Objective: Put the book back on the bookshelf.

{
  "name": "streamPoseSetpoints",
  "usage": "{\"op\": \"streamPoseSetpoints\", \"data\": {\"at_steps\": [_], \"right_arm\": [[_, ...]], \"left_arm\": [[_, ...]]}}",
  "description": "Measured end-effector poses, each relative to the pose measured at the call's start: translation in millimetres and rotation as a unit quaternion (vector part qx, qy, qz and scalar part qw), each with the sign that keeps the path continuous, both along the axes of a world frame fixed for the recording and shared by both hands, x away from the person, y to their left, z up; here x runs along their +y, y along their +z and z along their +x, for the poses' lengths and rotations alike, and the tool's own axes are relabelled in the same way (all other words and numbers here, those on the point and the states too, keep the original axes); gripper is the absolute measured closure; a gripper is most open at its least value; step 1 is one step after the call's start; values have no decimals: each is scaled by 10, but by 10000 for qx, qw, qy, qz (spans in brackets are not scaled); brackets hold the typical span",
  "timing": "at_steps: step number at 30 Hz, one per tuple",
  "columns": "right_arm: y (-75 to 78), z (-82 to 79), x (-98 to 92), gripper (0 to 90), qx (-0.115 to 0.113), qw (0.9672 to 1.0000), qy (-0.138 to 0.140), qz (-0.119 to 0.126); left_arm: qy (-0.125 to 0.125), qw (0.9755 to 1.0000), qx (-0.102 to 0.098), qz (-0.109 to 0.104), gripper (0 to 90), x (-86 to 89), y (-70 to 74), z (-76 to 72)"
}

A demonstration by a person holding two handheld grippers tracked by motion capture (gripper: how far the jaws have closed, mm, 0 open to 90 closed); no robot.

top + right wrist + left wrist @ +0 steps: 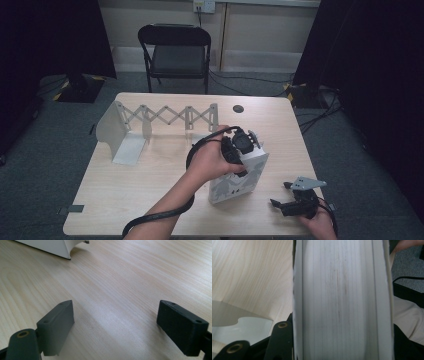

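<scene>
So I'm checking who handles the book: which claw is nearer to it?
Left. The left claw grips the upright book at its top; the right claw sits open, apart, beside it.

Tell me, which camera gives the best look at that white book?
The high view: the book stands on the table, gripped from above by the left gripper. The left gripper view shows its page edges up close; the right gripper view, a corner.

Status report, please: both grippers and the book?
Left gripper shut on white book, upright on table. Right gripper open, idle. White expanding rack behind.
</scene>
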State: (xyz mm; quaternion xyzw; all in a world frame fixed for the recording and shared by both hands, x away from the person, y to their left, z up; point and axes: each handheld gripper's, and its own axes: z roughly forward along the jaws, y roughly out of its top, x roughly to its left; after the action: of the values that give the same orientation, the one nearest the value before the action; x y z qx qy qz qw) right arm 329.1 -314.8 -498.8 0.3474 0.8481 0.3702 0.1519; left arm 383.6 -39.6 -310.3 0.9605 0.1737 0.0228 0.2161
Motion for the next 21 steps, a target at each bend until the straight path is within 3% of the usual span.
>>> {"op": "streamPoseSetpoints", "data": {"at_steps": [9, 21], "right_arm": [[0, -3, 1, 136, -1, 10000, -16, -4], [1, -3, 1, 136, 4, 10000, -20, -9]], "left_arm": [[121, 9999, 41, 113, 523, 110, 23, -21], [363, 9993, 53, 63, 524, 247, 86, -22]]}}
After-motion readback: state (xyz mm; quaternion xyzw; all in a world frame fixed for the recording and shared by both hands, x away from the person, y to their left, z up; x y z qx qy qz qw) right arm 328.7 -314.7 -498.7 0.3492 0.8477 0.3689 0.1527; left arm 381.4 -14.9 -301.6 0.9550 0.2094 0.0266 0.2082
